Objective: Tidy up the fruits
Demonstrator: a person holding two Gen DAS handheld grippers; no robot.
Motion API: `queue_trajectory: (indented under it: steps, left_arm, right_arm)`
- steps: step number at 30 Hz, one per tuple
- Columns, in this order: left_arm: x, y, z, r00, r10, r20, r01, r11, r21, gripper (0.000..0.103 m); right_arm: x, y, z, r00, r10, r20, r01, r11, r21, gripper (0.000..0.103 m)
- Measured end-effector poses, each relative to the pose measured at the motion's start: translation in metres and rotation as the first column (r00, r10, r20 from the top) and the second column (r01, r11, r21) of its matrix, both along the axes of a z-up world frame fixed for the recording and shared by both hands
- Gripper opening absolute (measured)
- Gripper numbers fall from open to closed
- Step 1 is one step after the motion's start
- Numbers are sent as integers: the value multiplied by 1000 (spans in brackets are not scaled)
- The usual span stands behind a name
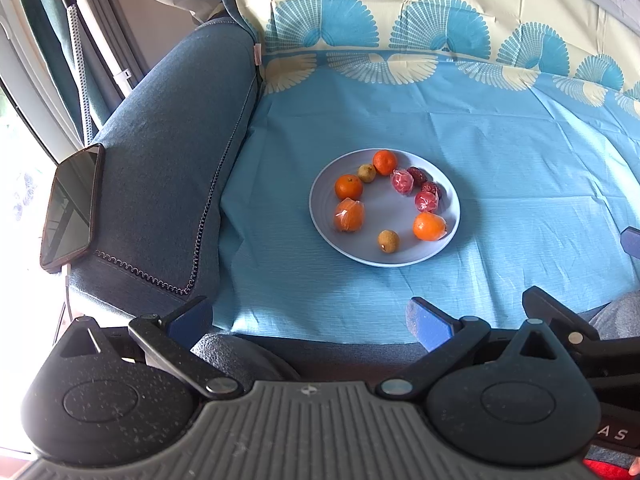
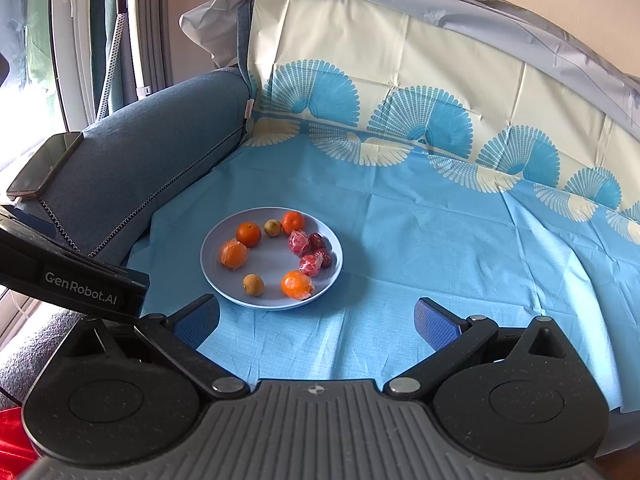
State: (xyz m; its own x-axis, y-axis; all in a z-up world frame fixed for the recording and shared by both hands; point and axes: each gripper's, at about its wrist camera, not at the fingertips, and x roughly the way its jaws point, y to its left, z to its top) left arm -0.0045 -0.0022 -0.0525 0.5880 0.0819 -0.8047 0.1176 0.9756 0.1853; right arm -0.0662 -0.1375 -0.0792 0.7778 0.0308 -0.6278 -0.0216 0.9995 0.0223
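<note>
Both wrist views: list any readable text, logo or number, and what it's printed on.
"GenRobot.AI": white lettering on the black body of the left hand-held gripper, seen at the left edge of the right wrist view.
"A S": white letters on the black body of the right hand-held gripper, at the lower right of the left wrist view; the rest is cut off.
The dark smartphone on the blue-grey sofa armrest shows a blank screen.

Armrest (image 2: 152,152) crowds plate's (image 2: 224,280) left; right seemingly open.
</note>
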Motion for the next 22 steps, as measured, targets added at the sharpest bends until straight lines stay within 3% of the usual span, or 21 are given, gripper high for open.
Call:
queue_trajectory:
  steps: [16, 22]
  left_arm:
    - [2, 1, -3, 1000, 2, -11, -2, 1000, -2, 103]
    - [2, 7, -1, 1000, 19, -4, -19, 999, -44, 103]
  right_arm:
    - [4, -2, 0, 1000, -3, -3, 3, 1000, 2, 102]
    - [6, -2, 1, 1000, 6, -4, -6, 1000, -3, 102]
